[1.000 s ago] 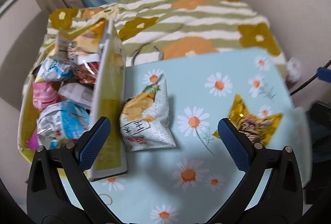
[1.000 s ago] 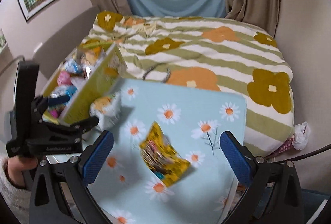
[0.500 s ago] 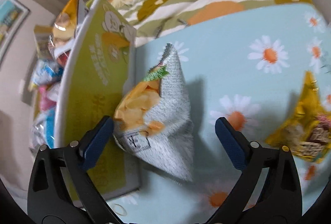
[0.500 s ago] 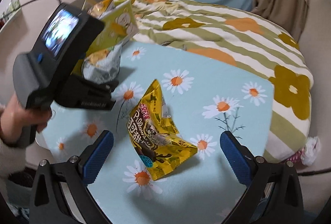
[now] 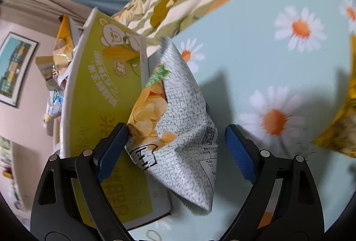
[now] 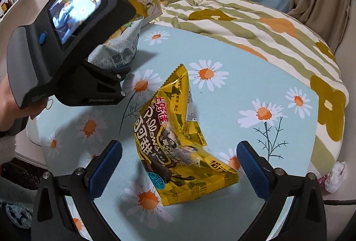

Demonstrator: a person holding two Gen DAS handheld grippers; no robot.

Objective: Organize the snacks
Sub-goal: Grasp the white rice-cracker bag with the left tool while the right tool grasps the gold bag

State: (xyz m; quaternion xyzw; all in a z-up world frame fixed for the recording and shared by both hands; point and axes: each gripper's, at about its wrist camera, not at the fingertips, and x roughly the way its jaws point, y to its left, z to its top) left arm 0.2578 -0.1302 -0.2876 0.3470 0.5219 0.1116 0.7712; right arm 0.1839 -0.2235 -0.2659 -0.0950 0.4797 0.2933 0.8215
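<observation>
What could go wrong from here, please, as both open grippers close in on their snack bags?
The left gripper straddles the grey chip bag, which leans against the green box; its left finger sits almost at the box wall, so closing might snag or shove the box. The right gripper brackets the yellow bag, whose puffy, glossy film may slip or crush when squeezed.

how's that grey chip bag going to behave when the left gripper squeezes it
The grey chip bag looks puffy and creased, so it will probably crumple and give between the left gripper fingers rather than stay stiff. It is likely light for its size. Its glossy film may slip, and hard pinching could crush the chips.
</observation>
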